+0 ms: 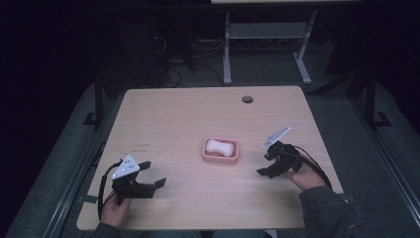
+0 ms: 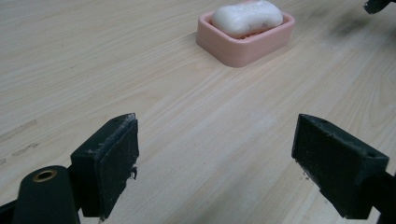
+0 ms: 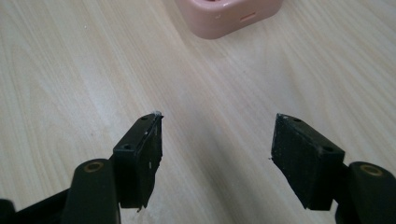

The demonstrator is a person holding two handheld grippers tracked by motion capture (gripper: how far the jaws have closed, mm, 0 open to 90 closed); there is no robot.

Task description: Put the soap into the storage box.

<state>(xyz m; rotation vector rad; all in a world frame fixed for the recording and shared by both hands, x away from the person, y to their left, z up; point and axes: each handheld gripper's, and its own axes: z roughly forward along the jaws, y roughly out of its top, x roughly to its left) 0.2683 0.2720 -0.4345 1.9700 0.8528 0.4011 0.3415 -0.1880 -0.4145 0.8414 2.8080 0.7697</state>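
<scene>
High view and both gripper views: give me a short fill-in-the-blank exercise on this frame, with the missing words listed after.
1. The white soap bar lies in a ____ dish.
2. The jaws of the left gripper stand ____, with nothing between them.
3. The dish sits on the table ____ the two grippers, the right gripper being the nearer.
4. Near the table's far edge is a round ____.

Missing words: pink; open; between; hole

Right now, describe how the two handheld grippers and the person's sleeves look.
Both the left gripper and the right gripper are black, each topped by a grey three-cornered plate with a black cable trailing back. Their blocky jaws have flat, scuffed pads. The sleeves are dark grey.
</scene>
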